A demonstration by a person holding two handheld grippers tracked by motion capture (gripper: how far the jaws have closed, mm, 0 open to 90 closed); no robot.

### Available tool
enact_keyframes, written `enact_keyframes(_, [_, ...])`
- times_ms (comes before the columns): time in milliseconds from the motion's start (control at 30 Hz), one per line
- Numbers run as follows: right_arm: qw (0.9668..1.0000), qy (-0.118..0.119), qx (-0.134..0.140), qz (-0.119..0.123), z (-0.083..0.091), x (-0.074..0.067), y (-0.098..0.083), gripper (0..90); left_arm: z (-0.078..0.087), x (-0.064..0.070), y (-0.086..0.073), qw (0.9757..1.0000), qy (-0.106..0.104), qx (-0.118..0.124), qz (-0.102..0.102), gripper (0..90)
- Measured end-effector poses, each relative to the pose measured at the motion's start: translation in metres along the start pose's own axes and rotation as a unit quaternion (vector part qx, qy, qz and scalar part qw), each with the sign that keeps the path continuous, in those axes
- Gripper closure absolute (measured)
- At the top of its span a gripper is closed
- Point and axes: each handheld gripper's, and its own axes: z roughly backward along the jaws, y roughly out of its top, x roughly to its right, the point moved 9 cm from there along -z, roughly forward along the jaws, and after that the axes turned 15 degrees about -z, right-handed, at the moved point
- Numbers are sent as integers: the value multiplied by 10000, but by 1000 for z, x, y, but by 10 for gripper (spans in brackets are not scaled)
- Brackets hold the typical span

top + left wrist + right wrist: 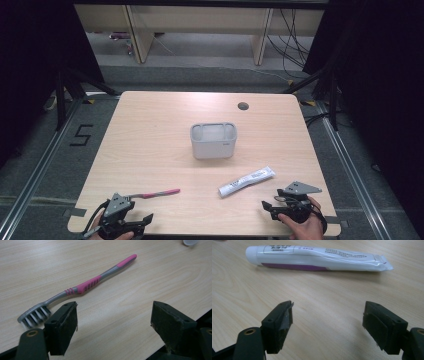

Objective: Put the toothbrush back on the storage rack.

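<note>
A: I start with the biggest thing, the wooden counter (150, 150). What sits on it?

B: A grey plastic holder cup (213, 140) stands upright near the middle, well apart from both of my hands. Nearer to me lie a white toothpaste tube (247, 181) on the right and a pink and grey toothbrush (155, 192) on the left.

A: Where are my claws?

B: My left claw (145, 220) is at the near left edge, jaws spread wide with nothing between them. In the left gripper view the toothbrush (82, 286) lies flat just ahead, bristle head close beside one jaw, pink tail pointing away. My right claw (266, 206) is at the near right edge, likewise released and empty. In the right gripper view the tube (317, 258) lies crosswise ahead, not touched, cap to the left and crimped end to the right.

A: How do I expect them to handle?

B: I judge the tube light, soft and glossy, so it may dent or slip. I would pinch it across the firmer part just behind the cap, gently. The toothbrush looks light and stiff but lies low on the counter. I would take it at the ribbed pink grip in the middle, where the rubber should resist sliding.
</note>
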Motion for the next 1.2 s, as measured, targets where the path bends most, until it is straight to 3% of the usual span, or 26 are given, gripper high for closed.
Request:
enact_keyframes(100, [10000, -22, 14, 3, 0, 1, 1, 246, 0, -1, 0, 10000, 33, -4, 31, 210])
enact_keyframes(133, [9998, 63, 11, -168, -1, -3, -1, 246, 0, -1, 0, 10000, 29, -16, 6, 210])
enact_keyframes(167, [10000, 3, 13, 2, 0, 0, 0, 246, 0, -1, 0, 10000, 37, 4, 32, 210])
enact_keyframes(200, [10000, 6, 34, 13, 0, 0, 1, 246, 1, -2, 0, 10000, 16, -23, 15, 210])
enact_keyframes(233, [9999, 84, 13, -134, 0, -3, 0, 246, 1, -2, 0, 10000, 16, -23, 15, 210])
enact_keyframes(267, [10000, -26, 15, -3, 0, 1, 1, 246, 1, -2, 0, 10000, 25, 2, 32, 217])
enact_keyframes(433, [10000, -18, 29, -4, 0, 0, 1, 246, 1, -2, 0, 10000, 13, 28, -83, 251])
enact_keyframes(500, [10000, -18, 13, 5, 0, 1, 1, 246, 1, -1, 1, 9999, -28, 73, -114, 302])
enact_keyframes(533, [9999, 63, 13, -148, -1, -3, 0, 247, 1, 0, 1, 9999, -49, 72, -115, 353])
enact_keyframes(633, [9999, -6, 119, 21, -1, 1, 3, 247, 1, 1, 0, 9994, -59, 11, -336, 469])
enact_keyframes(667, [9999, -8, 119, 22, -1, 1, 3, 246, 1, 0, -1, 9988, -32, -9, -498, 498])
enact_keyframes(700, [9999, 10, 135, 11, -1, 1, 3, 246, 1, 2, 0, 9991, -32, 0, -421, 522])
enact_keyframes(733, [9999, -47, 96, -6, 0, 1, 2, 247, 1, 1, 0, 9983, -45, -13, -582, 558])
enact_keyframes(767, [9999, 11, 72, -123, 0, -2, 1, 247, 1, 2, 1, 9984, -26, 43, -556, 583])
enact_keyframes(800, [9999, 19, 61, -136, 0, -2, 1, 247, 1, 1, 1, 9972, -22, 2, -750, 612])
enact_keyframes(833, [9999, -6, 100, -14, 0, 0, 2, 246, 0, -1, 1, 9969, 45, 20, -788, 652])
enact_keyframes(900, [9998, 56, 68, -170, -1, -4, 1, 247, 2, 1, 2, 9973, 8, 45, -739, 721])
enact_keyframes(967, [9998, 50, 104, -155, -1, -4, 1, 247, 2, -5, 3, 9958, 71, 49, -908, 782])
enact_keyframes(1033, [9998, 46, 104, -154, -1, -4, 2, 247, 2, -7, 6, 9959, 116, 96, -896, 836])
enact_keyframes(1133, [9999, 31, 87, -114, -1, -3, 1, 247, 1, -9, 6, 9950, 84, 49, -993, 881])
enact_keyframes(1200, [9999, -33, 41, -114, 0, -2, 1, 247, -1, -8, 6, 9956, 55, 26, -940, 894])
